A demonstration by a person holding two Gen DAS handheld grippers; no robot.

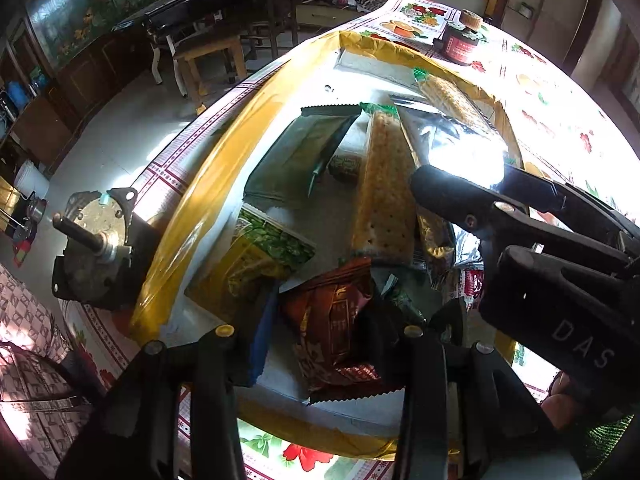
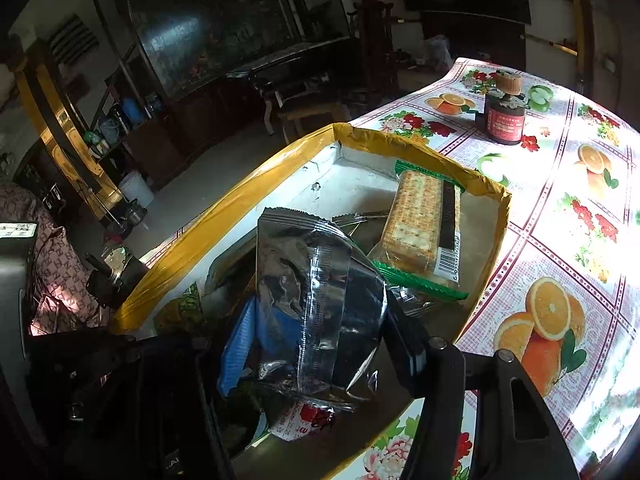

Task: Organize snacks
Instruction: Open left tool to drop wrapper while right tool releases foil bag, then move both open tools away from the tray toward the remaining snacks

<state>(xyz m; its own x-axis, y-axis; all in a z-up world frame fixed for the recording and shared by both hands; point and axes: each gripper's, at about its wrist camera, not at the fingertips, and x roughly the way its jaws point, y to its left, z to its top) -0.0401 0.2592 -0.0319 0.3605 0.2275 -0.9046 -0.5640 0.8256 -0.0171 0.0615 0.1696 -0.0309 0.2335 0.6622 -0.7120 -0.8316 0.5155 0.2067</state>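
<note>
A shallow white box with yellow-taped rim [image 1: 224, 152] [image 2: 224, 208] on the table holds several snack packs. In the left wrist view my left gripper [image 1: 316, 344] is shut on a red-brown snack packet [image 1: 332, 328] over the box's near end. A long cracker pack [image 1: 386, 192] and a green packet [image 1: 296, 152] lie in the box. My right gripper [image 1: 460, 184] reaches in from the right. In the right wrist view the right gripper [image 2: 304, 344] is shut on a silver foil packet [image 2: 316, 292] above the box. A cracker pack [image 2: 424, 224] leans at the box's far right.
A small electric motor [image 1: 92, 248] sits on the table left of the box. A dark red jar with a tan lid [image 2: 505, 112] [image 1: 462, 40] stands on the flowered tablecloth [image 2: 560, 240] beyond the box. A wooden stool [image 1: 208, 60] and cabinets stand off the table.
</note>
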